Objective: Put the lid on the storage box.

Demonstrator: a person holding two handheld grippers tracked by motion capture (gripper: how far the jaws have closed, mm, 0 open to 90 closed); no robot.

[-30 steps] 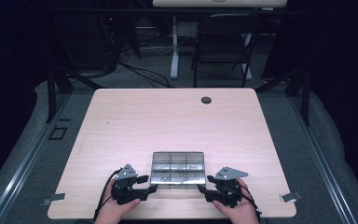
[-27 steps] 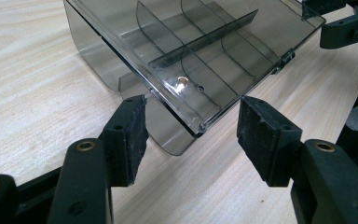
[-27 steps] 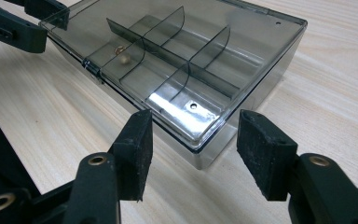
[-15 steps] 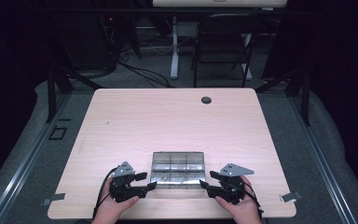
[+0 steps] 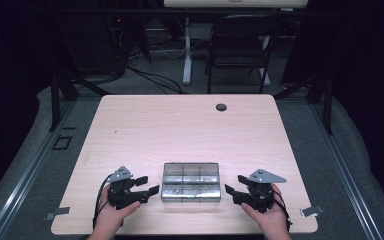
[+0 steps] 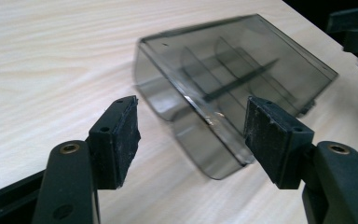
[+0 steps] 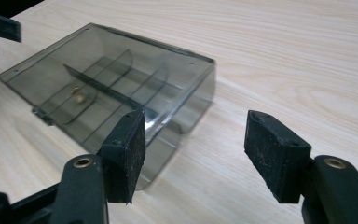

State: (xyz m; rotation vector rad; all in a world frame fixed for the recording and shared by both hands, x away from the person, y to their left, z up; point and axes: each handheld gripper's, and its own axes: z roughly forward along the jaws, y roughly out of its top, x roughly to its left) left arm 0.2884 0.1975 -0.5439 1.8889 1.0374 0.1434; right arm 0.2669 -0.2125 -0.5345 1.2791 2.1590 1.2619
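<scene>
A smoky clear plastic compartment box (image 5: 191,181) with its lid closed lies flat near the table's front edge. A small brass piece (image 7: 78,95) shows inside one compartment. My left gripper (image 5: 147,186) is just left of the box, pointing at its end. Its jaws have just been opening and stand open with nothing between the pads. My right gripper (image 5: 234,184) mirrors it off the box's right end, jaws also just opened and holding nothing. In the left gripper view the box (image 6: 233,79) lies a little beyond my open left gripper (image 6: 193,107). In the right gripper view the box (image 7: 107,79) sits past the left pad of my open right gripper (image 7: 193,121).
The light wooden table (image 5: 180,130) stretches away behind the box, with a black round grommet (image 5: 221,107) near its far edge. Metal clips (image 5: 311,211) stick out at the front corners. A dark chair (image 5: 240,45) and a desk leg stand beyond the table.
Both grippers have drawn outward from the box's ends, left one to the left and right one to the right. Their jaws have spread wider. The box has stayed in place.
</scene>
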